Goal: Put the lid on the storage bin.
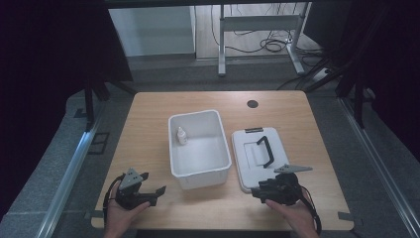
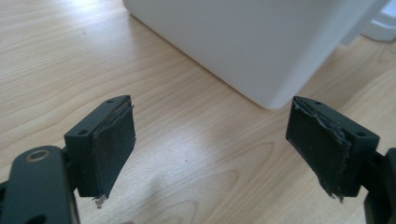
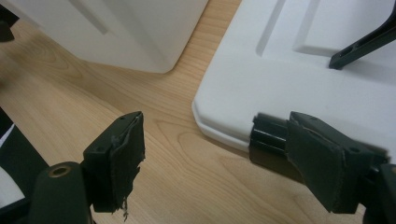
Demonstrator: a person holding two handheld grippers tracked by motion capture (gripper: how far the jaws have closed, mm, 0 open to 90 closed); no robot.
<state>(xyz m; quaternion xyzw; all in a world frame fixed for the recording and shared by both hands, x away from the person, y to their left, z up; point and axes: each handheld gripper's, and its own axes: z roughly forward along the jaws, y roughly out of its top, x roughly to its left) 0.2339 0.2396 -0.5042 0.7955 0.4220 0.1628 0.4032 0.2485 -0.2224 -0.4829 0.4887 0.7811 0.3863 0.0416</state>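
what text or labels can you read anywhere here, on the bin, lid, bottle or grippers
None can be read.
White bin: plain walls, no print.
White lid with black handle: no lettering shows.
Small bottle inside the bin: too small to tell if it bears a label.
Left gripper and right gripper: no markings legible.

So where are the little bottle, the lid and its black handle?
Bottle [image 1: 182, 135]: high view, on its white body, inside the bin.
Lid [image 1: 247, 168]: high view, on its flat white top, left of the handle.
Handle [image 1: 267, 148]: high view, on its black bar.
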